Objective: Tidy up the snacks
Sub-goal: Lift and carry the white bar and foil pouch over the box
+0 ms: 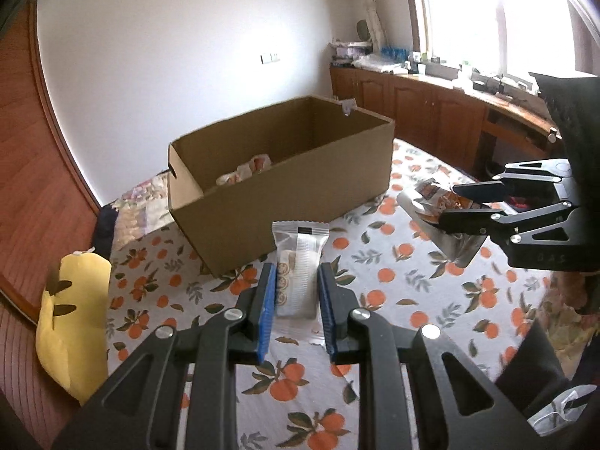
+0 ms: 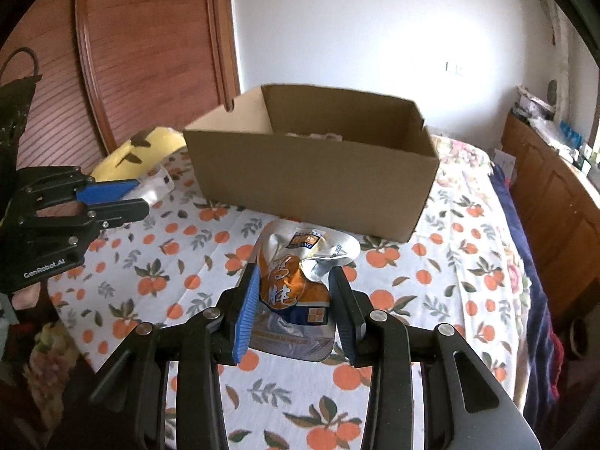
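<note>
Bed [image 2: 442, 262]: wearing an orange-print sheet, carrying the box.
Box [image 1: 285, 191]: brown cardboard, sitting open-topped with wrapped snacks lying inside.
Pouch [image 2: 296, 285]: crinkled silver and orange, sitting squeezed in the right hand-held gripper [image 2: 298, 300] before the box.
Packet [image 1: 298, 266]: clear with round biscuits showing, sitting clamped in the left hand-held gripper [image 1: 296, 292] near the box.

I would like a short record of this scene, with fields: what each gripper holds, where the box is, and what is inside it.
left gripper: shut on clear biscuit packet, above the cloth
right gripper: shut on orange and silver pouch
cardboard box: open top, standing on the orange-print cloth, just beyond both grippers
box contents: a few pale wrapped snacks, kind not clear
beside box: yellow cushion
</note>
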A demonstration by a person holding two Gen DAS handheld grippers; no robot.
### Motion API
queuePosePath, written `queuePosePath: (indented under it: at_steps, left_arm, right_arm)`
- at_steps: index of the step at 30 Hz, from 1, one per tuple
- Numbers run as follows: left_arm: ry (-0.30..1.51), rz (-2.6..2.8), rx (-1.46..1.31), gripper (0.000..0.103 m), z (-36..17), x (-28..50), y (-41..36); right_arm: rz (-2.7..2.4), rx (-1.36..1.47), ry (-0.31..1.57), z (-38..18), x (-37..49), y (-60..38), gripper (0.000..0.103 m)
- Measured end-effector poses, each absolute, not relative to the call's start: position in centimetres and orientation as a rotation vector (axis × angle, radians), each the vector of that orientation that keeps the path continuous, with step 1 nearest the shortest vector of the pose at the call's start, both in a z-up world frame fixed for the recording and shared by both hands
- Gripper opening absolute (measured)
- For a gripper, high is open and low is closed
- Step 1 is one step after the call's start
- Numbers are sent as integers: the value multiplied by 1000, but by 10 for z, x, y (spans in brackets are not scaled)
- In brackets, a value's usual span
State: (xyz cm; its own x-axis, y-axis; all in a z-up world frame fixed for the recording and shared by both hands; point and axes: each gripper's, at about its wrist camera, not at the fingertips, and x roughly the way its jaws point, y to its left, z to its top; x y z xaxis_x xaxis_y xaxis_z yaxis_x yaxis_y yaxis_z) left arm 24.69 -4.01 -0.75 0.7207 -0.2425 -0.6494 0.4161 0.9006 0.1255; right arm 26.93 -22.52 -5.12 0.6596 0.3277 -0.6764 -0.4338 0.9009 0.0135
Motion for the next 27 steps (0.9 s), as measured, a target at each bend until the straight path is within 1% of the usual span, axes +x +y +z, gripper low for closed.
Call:
queuePosePath:
  at_steps: [9, 27]
  left_arm:
    - [617, -378, 275, 20, 20, 228, -48]
    - [581, -356, 225, 20, 30, 241, -47]
  right_arm:
    - [423, -138, 676, -25, 251, -235, 37]
    - [411, -146, 636, -7, 259, -238, 37]
